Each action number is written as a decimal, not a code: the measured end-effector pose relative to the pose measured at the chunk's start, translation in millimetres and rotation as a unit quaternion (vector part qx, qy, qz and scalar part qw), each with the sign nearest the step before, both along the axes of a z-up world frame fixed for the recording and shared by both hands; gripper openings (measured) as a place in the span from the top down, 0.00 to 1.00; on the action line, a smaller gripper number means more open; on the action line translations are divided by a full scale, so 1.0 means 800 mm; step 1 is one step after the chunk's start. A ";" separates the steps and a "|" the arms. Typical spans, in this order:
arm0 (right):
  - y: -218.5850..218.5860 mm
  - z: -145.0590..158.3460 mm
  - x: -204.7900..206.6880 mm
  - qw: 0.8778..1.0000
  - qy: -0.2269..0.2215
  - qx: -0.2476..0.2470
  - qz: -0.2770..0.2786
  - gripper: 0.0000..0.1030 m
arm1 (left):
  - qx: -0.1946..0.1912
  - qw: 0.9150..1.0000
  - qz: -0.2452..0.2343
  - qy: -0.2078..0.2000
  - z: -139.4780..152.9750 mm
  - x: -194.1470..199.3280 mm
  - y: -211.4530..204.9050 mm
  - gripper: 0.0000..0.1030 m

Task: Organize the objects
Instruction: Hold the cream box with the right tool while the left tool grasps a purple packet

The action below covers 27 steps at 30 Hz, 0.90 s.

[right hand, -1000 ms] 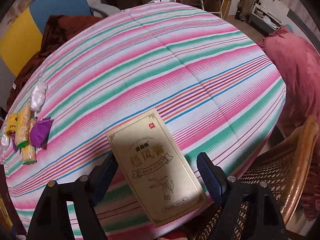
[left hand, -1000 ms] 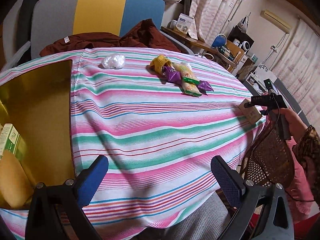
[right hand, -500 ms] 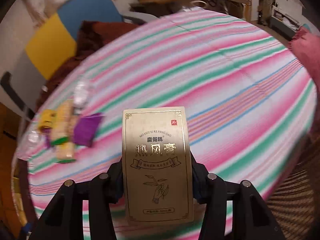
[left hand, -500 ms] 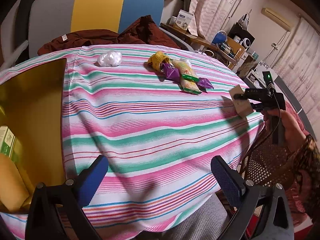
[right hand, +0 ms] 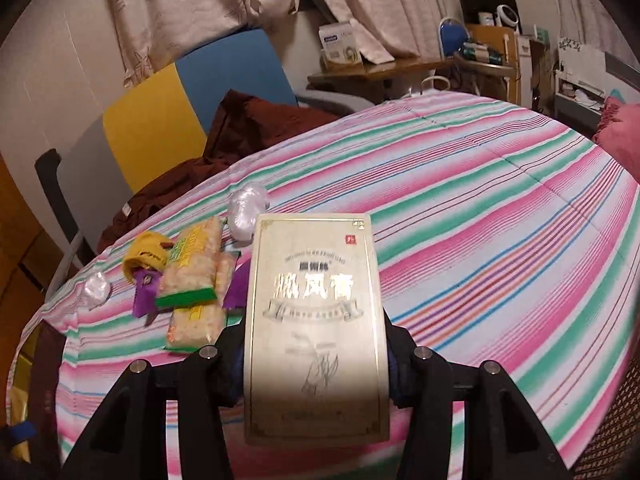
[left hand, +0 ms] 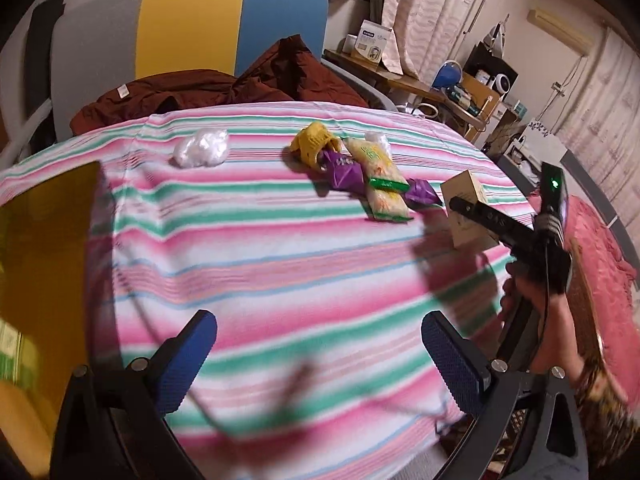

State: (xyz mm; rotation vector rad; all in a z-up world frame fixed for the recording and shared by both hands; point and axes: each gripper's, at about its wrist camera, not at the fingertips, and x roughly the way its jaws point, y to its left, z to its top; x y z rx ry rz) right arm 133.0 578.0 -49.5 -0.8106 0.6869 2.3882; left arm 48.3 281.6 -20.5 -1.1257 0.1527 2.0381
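Note:
My right gripper is shut on a beige medicine box with gold print and holds it upright above the striped table. The box also shows in the left wrist view, lifted at the table's right side near the snacks. My left gripper is open and empty over the table's near edge. A pile of snack packets lies mid-table: yellow, purple and clear rice-cracker bags. A white plastic wad lies to their left.
A gold box stands open at the left with a green-white carton in it. A chair with brown cloth stands behind the table. A wicker chair and pink cushion are to the right.
My right gripper closed on the medicine box, lifted it off the table's right edge and carried it leftward toward the snack pile. My left gripper stayed open and shifted slightly.

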 end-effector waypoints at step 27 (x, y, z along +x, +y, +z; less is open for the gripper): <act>-0.005 -0.028 -0.006 0.999 0.014 0.031 -0.024 0.50 | 0.061 0.985 0.080 -0.142 -0.067 -0.166 0.184 0.07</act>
